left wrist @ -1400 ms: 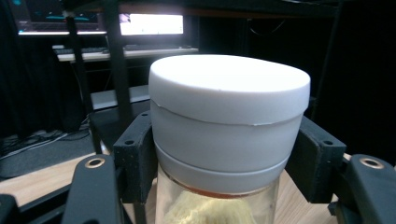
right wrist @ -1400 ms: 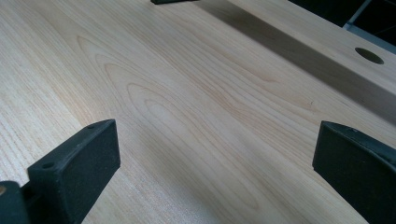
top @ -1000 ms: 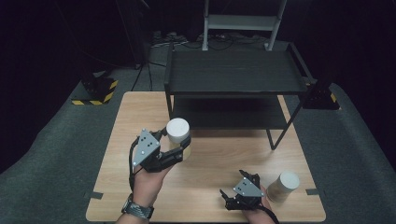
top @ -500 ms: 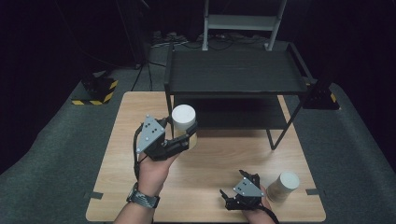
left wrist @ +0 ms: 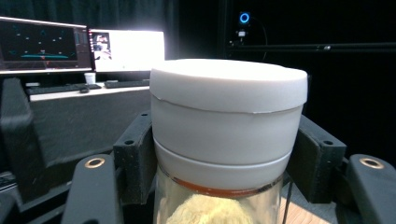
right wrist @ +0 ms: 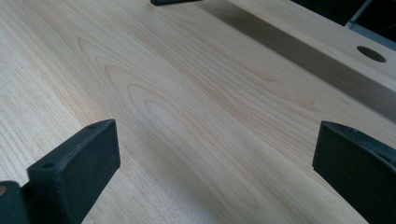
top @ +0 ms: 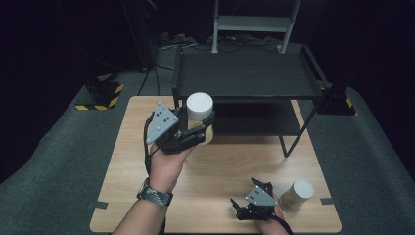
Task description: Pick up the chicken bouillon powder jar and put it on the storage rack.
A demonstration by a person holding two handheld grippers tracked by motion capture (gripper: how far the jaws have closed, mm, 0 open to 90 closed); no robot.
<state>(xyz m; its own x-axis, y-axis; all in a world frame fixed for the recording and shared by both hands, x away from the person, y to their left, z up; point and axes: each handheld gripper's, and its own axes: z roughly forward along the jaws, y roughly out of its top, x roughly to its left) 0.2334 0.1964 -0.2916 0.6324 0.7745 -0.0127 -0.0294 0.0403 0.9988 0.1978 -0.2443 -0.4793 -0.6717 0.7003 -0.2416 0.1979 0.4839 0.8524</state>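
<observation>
Moved since earlier frame: your left gripper (top: 195,128) is carrying the jar (top: 200,117) higher and further toward the black shelf rack (top: 247,78) than a second ago; your right gripper (top: 247,208) is staying where it was.
Left jaws: you are clamping them on the jar just under its white lid (left wrist: 229,84), one pad pressing each side in the left gripper view.
Jar position: it is hanging upright above the wooden table (top: 230,161), in front of the rack's left end.
Jar contents: something pale yellow is showing through the glass; the lower body is being cut off by the frame edge, so I cannot tell what it is.
Right jaws: you are holding them wide apart over bare wood, nothing between them.
Second jar (top: 296,195): it is standing just beside your right gripper, near the table's right edge; contents too small to make out.
Background: two monitors (left wrist: 126,49) are glowing behind the jar, text unreadable.
</observation>
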